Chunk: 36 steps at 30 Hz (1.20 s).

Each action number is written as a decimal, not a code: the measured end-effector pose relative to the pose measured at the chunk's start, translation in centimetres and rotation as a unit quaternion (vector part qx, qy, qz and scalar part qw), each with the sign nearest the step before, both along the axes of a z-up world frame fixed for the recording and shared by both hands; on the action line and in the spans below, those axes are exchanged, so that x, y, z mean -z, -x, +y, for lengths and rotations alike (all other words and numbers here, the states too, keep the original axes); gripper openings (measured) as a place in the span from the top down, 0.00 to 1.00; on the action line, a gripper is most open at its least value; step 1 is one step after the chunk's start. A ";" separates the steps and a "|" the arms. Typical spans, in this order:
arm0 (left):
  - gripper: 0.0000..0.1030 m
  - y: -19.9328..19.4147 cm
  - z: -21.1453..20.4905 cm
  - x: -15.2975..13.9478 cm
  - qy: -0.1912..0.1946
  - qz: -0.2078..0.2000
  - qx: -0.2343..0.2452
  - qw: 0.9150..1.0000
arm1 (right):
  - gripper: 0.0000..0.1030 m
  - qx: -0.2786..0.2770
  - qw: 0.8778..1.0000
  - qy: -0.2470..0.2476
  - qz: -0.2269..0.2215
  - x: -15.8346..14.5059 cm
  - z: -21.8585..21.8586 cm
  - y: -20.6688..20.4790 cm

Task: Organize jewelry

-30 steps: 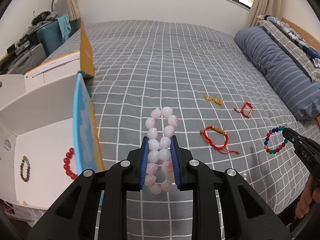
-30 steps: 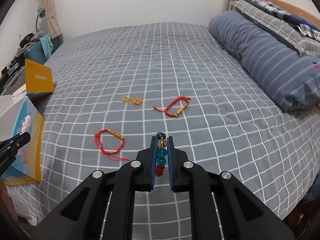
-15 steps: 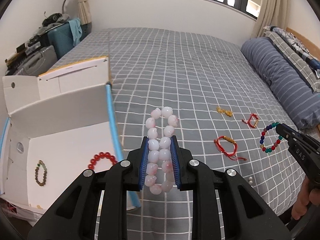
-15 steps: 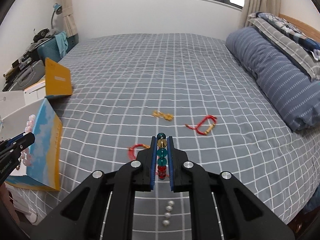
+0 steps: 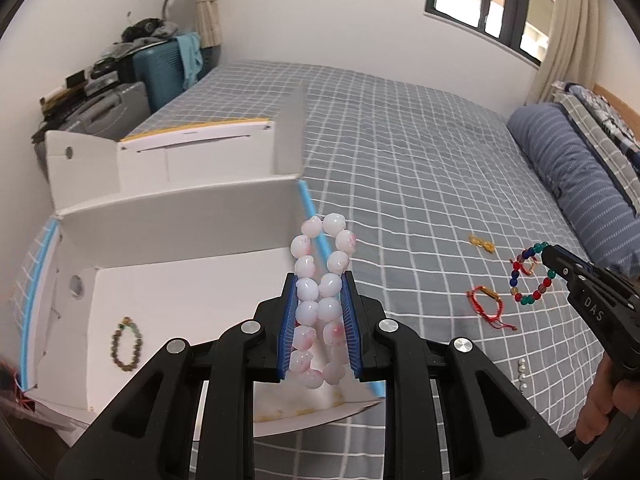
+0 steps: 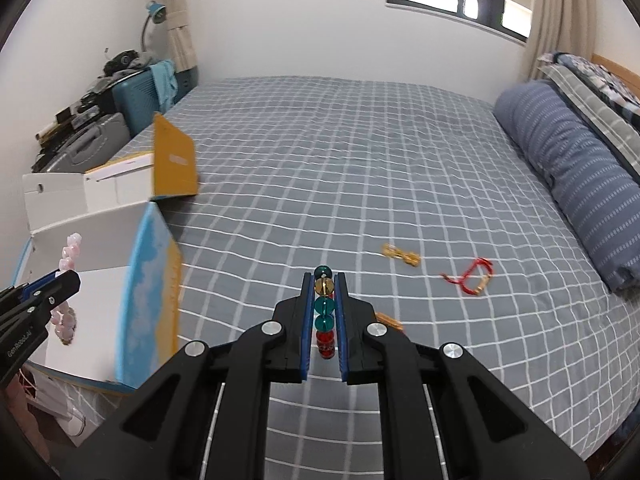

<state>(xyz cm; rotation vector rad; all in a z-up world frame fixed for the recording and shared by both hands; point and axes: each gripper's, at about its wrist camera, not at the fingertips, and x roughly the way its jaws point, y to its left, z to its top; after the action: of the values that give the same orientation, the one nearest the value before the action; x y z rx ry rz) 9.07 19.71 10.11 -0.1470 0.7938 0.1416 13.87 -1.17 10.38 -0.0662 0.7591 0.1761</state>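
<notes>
My left gripper (image 5: 319, 280) is shut on a pink-white bead bracelet (image 5: 322, 264) and holds it over the right edge of the open white box (image 5: 180, 300). A small green-brown bead bracelet (image 5: 127, 344) lies on the box floor. My right gripper (image 6: 324, 278) is shut on a multicoloured bead bracelet (image 6: 324, 312), held above the bed; it shows at the right in the left wrist view (image 5: 530, 278). On the grey checked bed lie a red cord bracelet (image 5: 486, 306), another red cord bracelet (image 6: 474, 278) and a gold piece (image 6: 401, 255).
The box's open lid (image 6: 174, 162) stands behind it. A few white pearls (image 5: 521, 374) lie near the bed's front edge. A long blue striped pillow (image 6: 572, 176) runs along the right. Suitcases and clutter (image 5: 116, 80) stand beside the bed at far left.
My left gripper has moved left with the pink bracelet, from above the bed to over the box. My right gripper has risen and moved left with the multicoloured bracelet.
</notes>
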 end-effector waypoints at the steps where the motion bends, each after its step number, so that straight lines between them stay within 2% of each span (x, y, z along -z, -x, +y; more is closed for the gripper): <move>1: 0.79 0.2 0.6 -0.1 0.000 0.000 -0.004 1.000 | 0.91 -0.004 1.000 -0.001 -0.001 -0.1 0.4 0.1; 16: 0.79 4.4 9.4 -0.6 -0.007 -0.002 -0.075 0.997 | 0.91 -0.079 0.997 -0.017 -0.016 -1.7 10.7 1.7; 23: 0.79 6.0 13.0 -0.3 -0.012 0.001 -0.104 0.994 | 0.91 -0.115 0.993 -0.020 -0.018 -1.5 15.6 2.5; 31: 0.79 6.6 15.8 0.9 -0.007 0.011 -0.124 0.992 | 0.91 -0.145 0.989 -0.013 -0.007 0.2 19.6 2.7; 36: 0.79 6.5 17.0 2.1 -0.005 0.025 -0.133 0.991 | 0.91 -0.152 0.988 -0.005 0.014 2.2 21.4 1.8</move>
<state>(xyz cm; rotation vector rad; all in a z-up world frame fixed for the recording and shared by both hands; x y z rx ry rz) 2.61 36.69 7.98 -0.2397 0.8213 0.4034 12.08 20.28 8.15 -0.1698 0.7741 0.4715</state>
